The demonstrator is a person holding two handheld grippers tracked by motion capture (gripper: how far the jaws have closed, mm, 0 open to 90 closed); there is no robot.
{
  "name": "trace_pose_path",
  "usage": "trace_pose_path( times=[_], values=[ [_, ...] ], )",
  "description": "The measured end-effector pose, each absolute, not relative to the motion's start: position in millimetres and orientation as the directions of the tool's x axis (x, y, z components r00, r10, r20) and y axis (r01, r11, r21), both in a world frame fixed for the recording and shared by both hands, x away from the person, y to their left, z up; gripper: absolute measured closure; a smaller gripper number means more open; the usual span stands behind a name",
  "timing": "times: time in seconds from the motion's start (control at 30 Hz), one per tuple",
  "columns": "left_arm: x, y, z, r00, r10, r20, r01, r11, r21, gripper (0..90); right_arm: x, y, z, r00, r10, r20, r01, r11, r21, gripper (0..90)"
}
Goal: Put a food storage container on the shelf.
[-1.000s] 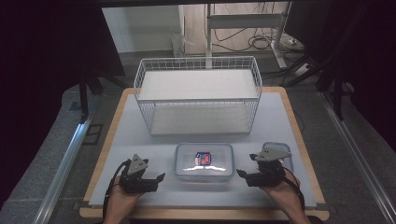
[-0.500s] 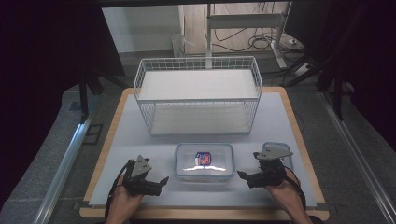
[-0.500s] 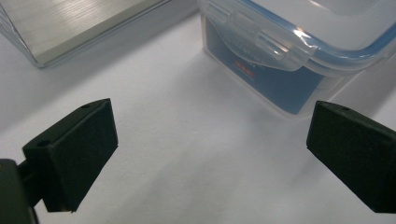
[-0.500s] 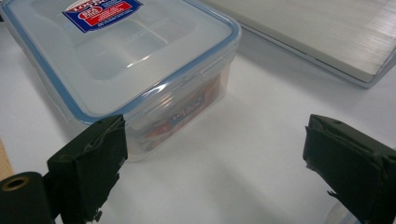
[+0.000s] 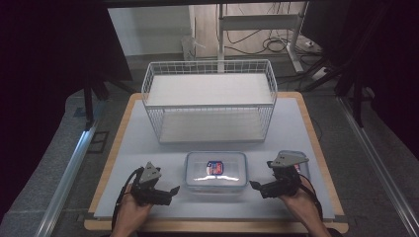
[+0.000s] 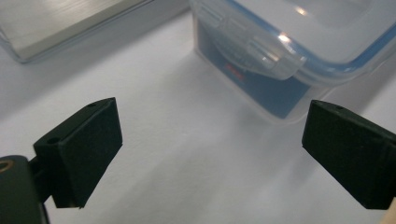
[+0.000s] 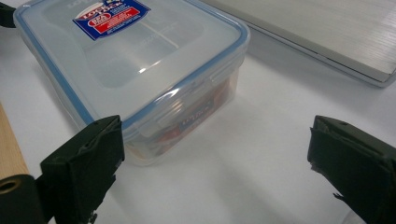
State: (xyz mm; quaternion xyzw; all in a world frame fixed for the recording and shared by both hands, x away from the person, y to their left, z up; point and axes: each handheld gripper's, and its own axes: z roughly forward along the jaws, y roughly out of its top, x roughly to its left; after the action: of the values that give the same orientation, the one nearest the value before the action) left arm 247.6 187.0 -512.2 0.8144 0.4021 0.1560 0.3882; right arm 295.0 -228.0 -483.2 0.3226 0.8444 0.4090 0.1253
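One lidded plastic box holds a packet; wire basket unfilled.

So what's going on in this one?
A person holds a claw in each hand on either side of a lidded plastic container on the white table. The left claw and right claw both point at the container's ends, jaws wide and just opened further, nothing between them. A wire basket stands behind.

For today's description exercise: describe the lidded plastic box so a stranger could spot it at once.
On the white table, look in front of the wire basket, near the front edge. The clear plastic box lies there, its blue-rimmed lid bearing a red and blue label.
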Motion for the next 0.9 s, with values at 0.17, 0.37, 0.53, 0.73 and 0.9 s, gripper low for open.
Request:
trace_pose_path(
  times=[0.17, 0.37, 0.53, 0.73, 0.9],
  values=[
    [253, 184, -504, 0.637, 0.766, -0.084, 0.546, -0.371, 0.751, 3.8, 297, -226, -480, -0.754, 0.653, 0.066, 0.455, 0.448, 0.769, 3.4],
    [265, 175, -496, 0.652, 0.740, -0.167, 0.582, -0.346, 0.736, 0.5, 303, -220, -476, -0.754, 0.643, 0.132, 0.504, 0.439, 0.743, 0.8],
    [275, 173, -495, 0.653, 0.723, -0.227, 0.608, -0.321, 0.726, 5.0, 306, -214, -474, -0.755, 0.639, 0.146, 0.519, 0.447, 0.728, 3.4],
    [295, 173, -502, 0.665, 0.646, -0.374, 0.658, -0.270, 0.703, 7.9, 315, -205, -479, -0.754, 0.614, 0.234, 0.576, 0.448, 0.683, 10.7],
    [308, 164, -507, 0.666, 0.613, -0.425, 0.682, -0.269, 0.680, 7.6, 323, -200, -486, -0.741, 0.600, 0.301, 0.618, 0.432, 0.657, 10.6]
  ],
)
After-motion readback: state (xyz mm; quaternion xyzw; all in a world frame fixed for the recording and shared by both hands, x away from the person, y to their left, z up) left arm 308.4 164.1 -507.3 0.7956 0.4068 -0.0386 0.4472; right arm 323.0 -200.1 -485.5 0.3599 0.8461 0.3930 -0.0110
